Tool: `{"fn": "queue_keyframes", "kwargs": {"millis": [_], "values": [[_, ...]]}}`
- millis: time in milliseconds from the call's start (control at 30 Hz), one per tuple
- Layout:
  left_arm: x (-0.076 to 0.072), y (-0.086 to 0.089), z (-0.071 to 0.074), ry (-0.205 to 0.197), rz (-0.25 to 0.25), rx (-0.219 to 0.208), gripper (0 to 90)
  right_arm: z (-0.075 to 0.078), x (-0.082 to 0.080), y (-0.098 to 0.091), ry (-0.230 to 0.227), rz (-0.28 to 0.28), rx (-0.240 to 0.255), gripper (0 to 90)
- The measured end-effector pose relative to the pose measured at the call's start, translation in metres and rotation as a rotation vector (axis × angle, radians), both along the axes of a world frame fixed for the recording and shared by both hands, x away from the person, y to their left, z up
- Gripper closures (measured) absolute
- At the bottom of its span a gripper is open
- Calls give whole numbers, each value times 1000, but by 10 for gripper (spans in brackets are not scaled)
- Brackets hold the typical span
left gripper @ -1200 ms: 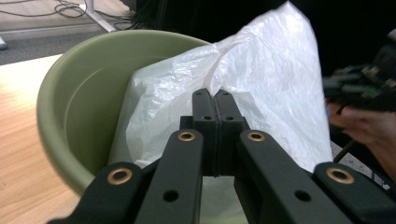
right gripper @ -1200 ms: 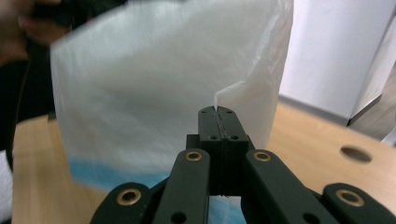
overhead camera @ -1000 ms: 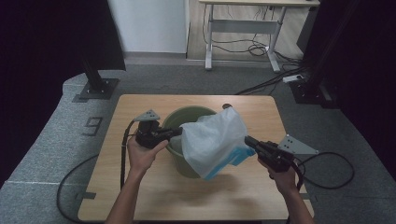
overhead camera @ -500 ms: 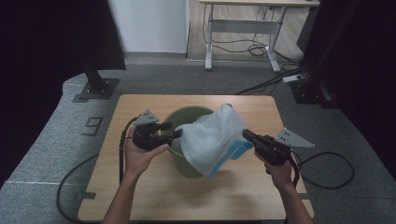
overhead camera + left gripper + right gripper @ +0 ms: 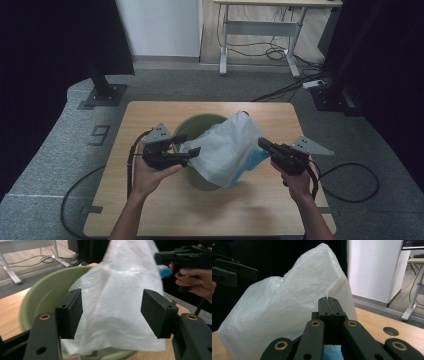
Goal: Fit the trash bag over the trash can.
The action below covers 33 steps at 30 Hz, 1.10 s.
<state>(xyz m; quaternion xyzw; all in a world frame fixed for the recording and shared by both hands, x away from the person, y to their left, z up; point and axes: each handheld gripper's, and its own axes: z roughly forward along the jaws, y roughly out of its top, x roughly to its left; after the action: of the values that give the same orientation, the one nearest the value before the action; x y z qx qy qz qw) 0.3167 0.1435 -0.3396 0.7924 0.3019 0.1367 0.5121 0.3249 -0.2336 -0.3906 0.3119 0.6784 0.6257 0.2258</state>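
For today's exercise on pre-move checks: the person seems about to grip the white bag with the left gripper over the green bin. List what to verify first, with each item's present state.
1. Right gripper shut on the white bag: ok.
2. Left gripper open, jaws either side of the bag: ok.
3. Bag film actually between the left jaws, not just behind them: cannot tell.
4. Green bin upright on the table: ok.
5. Bag mouth fitted over the bin's rim: not ok, it drapes across one side.
6. Blue item by the right gripper: cannot tell what it is.
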Motion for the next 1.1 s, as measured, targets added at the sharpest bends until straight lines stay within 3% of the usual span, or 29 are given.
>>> {"fn": "queue_keyframes", "kwargs": {"millis": [333,600,800,967,1100], "values": [[-8,-30,0,-10,-70,38,339,0,-1,12,-3,31,-3,886],[8,-49,-14,78,-87,101,278,-1,-2,12,-1,35,2,886],[10,-62,-22,105,-112,139,260,-3,-4,12,1,39,1,886],[9,-66,-24,100,-123,153,360,-5,-5,10,1,37,5,886],[9,-65,-26,103,-137,130,504,-5,-5,8,3,34,8,886]]}}
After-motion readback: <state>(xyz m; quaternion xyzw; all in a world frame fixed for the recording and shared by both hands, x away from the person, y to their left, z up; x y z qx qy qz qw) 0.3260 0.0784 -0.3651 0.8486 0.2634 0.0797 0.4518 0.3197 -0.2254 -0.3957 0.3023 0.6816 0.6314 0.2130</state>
